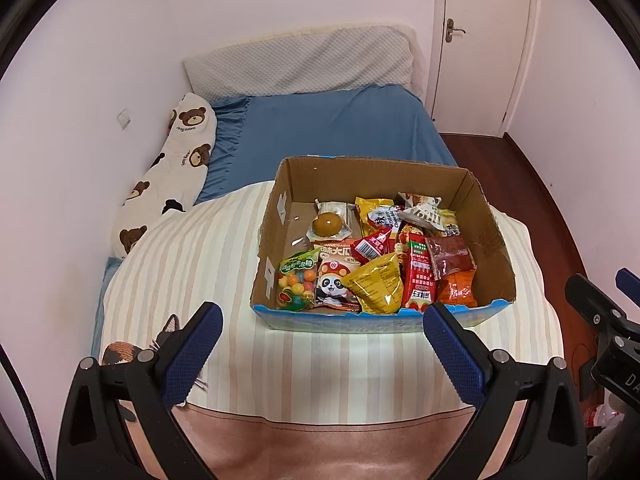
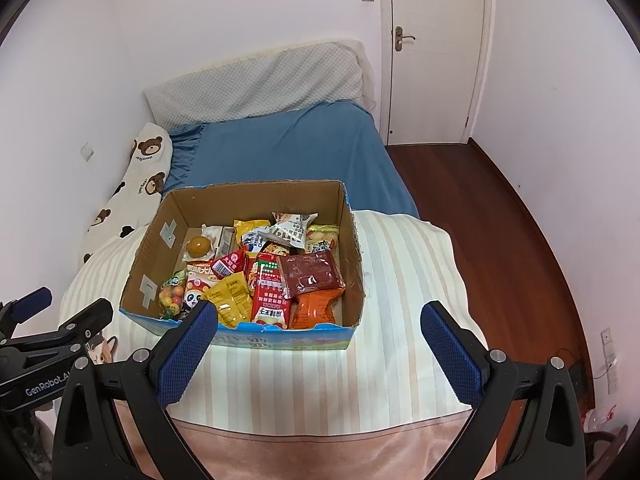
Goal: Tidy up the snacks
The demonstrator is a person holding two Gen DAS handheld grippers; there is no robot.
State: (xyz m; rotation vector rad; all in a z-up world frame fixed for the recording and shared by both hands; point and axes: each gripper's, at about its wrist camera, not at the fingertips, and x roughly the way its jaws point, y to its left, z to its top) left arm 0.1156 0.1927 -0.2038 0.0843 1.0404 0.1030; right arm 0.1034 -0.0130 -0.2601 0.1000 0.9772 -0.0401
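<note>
One cardboard box [image 1: 288, 184] of snacks sits on a striped quilt [image 1: 224, 264] folded over a bed with a blue sheet [image 1: 320, 128], in a pale-walled room with a white door [image 2: 436, 48] and dark wood floor [image 2: 520, 232]. A grey pillow [image 1: 304, 60] lies at the head of the bed, and a bear-print bolster [image 1: 172, 168] runs along the wall beside it.

Both claws hover released over the quilt's near edge, short of the box and holding nothing: the left claw [image 1: 322, 340] in front of the box's blue-printed front wall, the right claw [image 2: 320, 340] toward its right corner.

The packets overlap, so an exact count is not possible. Those that can be told apart include two yellow bags [image 1: 376, 284], one candy-ball bag [image 1: 296, 284], one panda packet [image 1: 334, 282], one dark red packet [image 2: 312, 272], one orange packet [image 2: 316, 308] and one round brown sweet in clear wrap [image 1: 328, 224]. Most print on them is too small to read. A cat-print cloth [image 1: 120, 350] at the quilt's left corner is half hidden behind the left claw's finger.
</note>
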